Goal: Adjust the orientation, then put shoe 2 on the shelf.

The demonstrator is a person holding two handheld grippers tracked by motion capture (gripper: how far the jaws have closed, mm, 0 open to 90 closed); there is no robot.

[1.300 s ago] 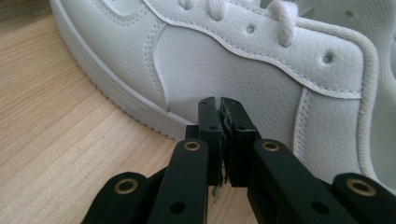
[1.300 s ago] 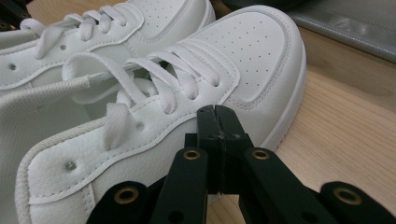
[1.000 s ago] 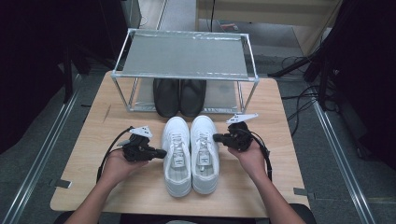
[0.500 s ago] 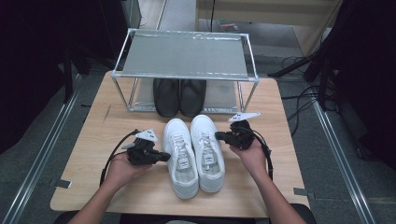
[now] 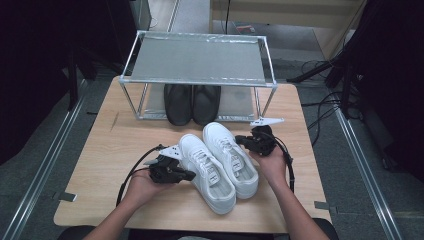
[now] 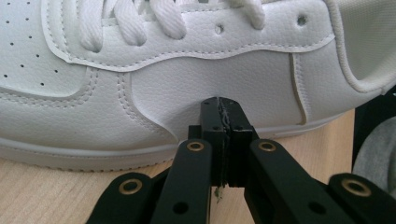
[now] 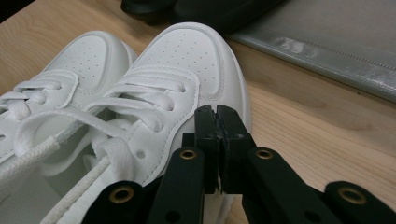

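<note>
A pair of white sneakers (image 5: 220, 165) lies side by side on the tabletop (image 5: 100, 150), toes pointing away from the person and slanted toward the upper left in the high view, heels nearest the person. The 2 shoes sit between the hands: the left gripper (image 5: 189, 175) presses its tip against the outer side of the left shoe (image 5: 207, 172) at mid-length, and the right gripper (image 5: 241, 140) rests against the outer side of the right shoe (image 5: 231, 155), nearer its laces and toe. Both pairs of jaws are closed with nothing between them, so the shoes are being nudged from the sides, not gripped. The pair's long axis runs roughly toward a metal rack (image 5: 197, 60) at the far edge, where 2 black shoes (image 5: 192, 102) already stand on the lower level; any push would probably go along that axis, with each hand equally close to its own shoe. The left gripper view shows the closed tip (image 6: 223, 105) touching the white leather side panel just above the sole, contact the high view leaves unclear. The right gripper view shows the right gripper's tip (image 7: 215, 112) beside the eyelet edge, and the rack's lower shelf (image 7: 327, 42) just beyond the toes.
</note>
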